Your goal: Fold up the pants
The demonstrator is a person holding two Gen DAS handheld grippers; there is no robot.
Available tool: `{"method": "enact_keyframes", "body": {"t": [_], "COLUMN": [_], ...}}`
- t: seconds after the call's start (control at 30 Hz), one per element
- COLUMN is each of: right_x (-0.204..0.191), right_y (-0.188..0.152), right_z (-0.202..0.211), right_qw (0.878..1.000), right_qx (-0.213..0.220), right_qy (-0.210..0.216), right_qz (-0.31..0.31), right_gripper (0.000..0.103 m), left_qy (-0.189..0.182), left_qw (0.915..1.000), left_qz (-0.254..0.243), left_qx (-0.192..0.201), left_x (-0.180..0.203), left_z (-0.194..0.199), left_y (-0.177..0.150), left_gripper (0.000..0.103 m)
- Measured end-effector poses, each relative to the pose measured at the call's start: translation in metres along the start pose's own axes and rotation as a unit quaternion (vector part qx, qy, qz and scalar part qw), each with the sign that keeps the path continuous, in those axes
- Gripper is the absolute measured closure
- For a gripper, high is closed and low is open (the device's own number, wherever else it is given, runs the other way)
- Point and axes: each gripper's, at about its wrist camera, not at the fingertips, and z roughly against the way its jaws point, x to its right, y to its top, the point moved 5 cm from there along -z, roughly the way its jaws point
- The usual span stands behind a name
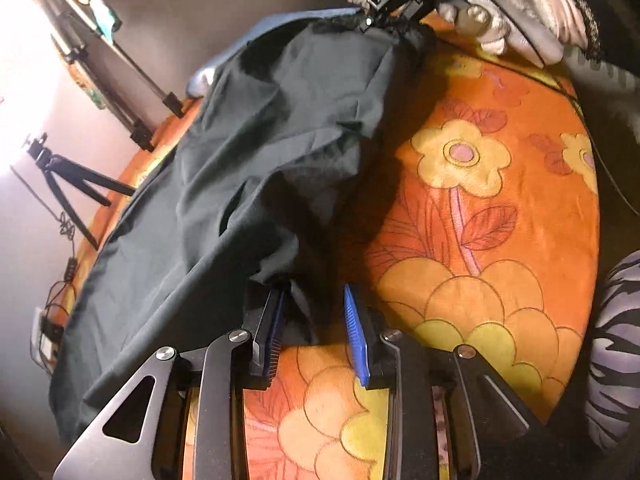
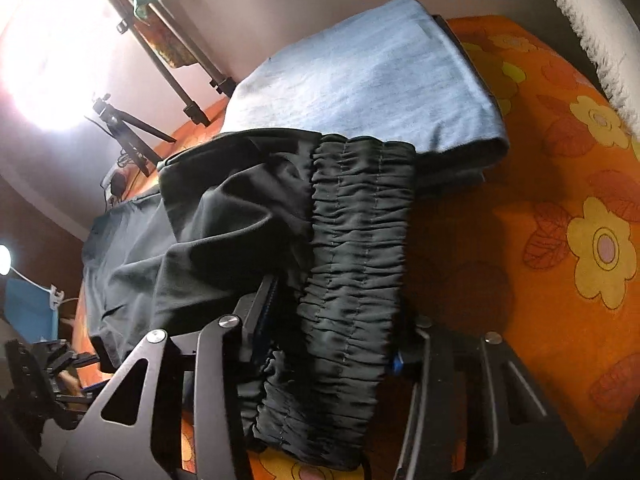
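Our right gripper (image 2: 332, 316) straddles the pants' (image 1: 240, 168) waistband (image 2: 352, 260); our left gripper (image 1: 316, 320), jaws parted, sits at the hem opposite.

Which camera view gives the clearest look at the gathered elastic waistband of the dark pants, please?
The right wrist view: the ruched elastic waistband of the dark cloth pants fills the centre, stitch lines and gathers plain. In the left wrist view the waistband is a small dark edge far off, under the other tool.
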Motion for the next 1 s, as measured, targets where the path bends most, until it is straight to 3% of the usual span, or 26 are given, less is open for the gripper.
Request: {"method": "enact_keyframes", "body": {"t": [0.07, 0.17, 0.3, 0.53, 0.67, 0.8, 1.0], "right_x": [-0.001, -0.002, -0.007, -0.027, -0.037, -0.036, 0.015], "right_y": [0.0, 0.002, 0.004, 0.008, 0.006, -0.016, -0.054], "right_z": [-0.001, -0.002, 0.005, 0.035, 0.067, 0.098, 0.133], "right_qw": [1.0, 1.0, 1.0, 0.992, 0.988, 0.983, 0.981], "right_qx": [-0.004, -0.008, -0.011, -0.037, -0.041, -0.059, -0.068], "right_qy": [-0.003, -0.013, -0.028, -0.102, -0.128, -0.149, -0.179], "right_qz": [0.0, -0.007, 0.005, 0.06, 0.078, 0.085, 0.02], "right_gripper": [0.063, 0.07, 0.082, 0.088, 0.089, 0.09, 0.09], "left_qy": [-0.009, -0.043, -0.073, -0.105, -0.126, -0.169, -0.219], "left_qw": [0.9999, 0.9985, 0.9941, 0.9854, 0.9815, 0.9762, 0.968], "left_qz": [0.009, 0.035, 0.079, 0.129, 0.136, 0.126, 0.107], "left_qx": [-0.001, -0.004, 0.009, 0.037, 0.047, 0.049, 0.061], "left_x": [-0.005, -0.014, -0.025, -0.037, -0.033, -0.009, 0.021], "left_z": [-0.004, -0.012, -0.007, 0.025, 0.038, 0.052, 0.059], "left_y": [0.004, 0.008, 0.008, 0.01, 0.012, 0.012, 0.025], "left_gripper": [0.075, 0.098, 0.1, 0.101, 0.101, 0.101, 0.101]}}
